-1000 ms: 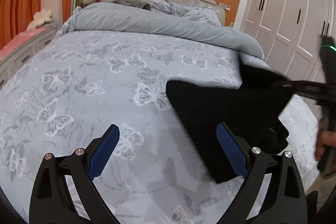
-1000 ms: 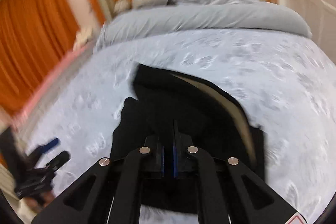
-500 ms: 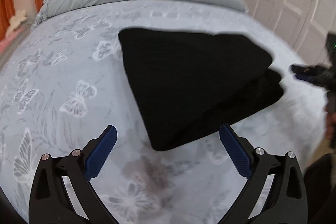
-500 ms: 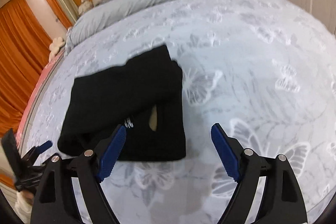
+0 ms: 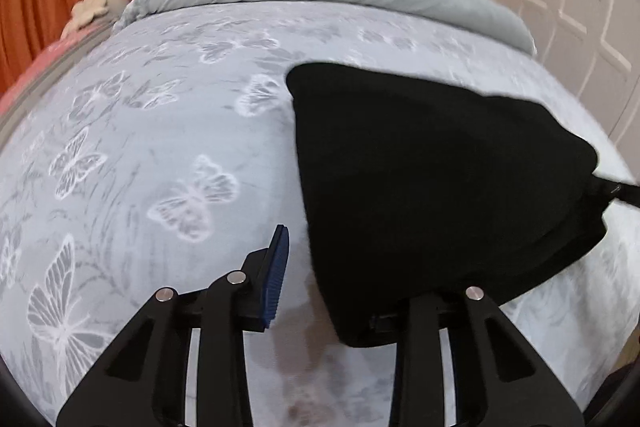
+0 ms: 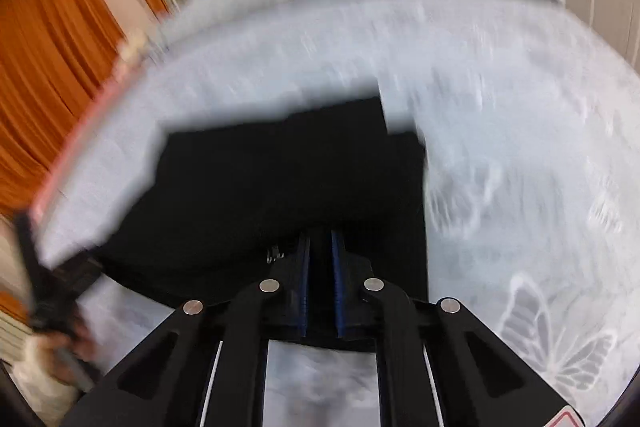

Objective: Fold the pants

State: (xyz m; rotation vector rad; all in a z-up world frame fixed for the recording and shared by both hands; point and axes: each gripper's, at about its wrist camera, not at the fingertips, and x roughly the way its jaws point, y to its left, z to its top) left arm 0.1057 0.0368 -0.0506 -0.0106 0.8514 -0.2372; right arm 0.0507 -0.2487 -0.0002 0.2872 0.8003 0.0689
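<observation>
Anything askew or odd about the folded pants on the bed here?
The black pants lie folded on the butterfly bedspread, but the layers are uneven: the upper layer sits offset from the lower, leaving a stepped edge at the far corner. No damage shows.

Black pants; seemingly butterfly-patterned grey bedspread.

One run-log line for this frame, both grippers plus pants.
left gripper: closing on pants near corner | right gripper: shut on pants edge | pants: folded on bed

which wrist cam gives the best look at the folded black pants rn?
Left wrist: the pants are sharp, nearly the whole folded outline visible on the butterfly bedspread. Right wrist view shows them motion-blurred, near edge hidden behind the right gripper.
</observation>
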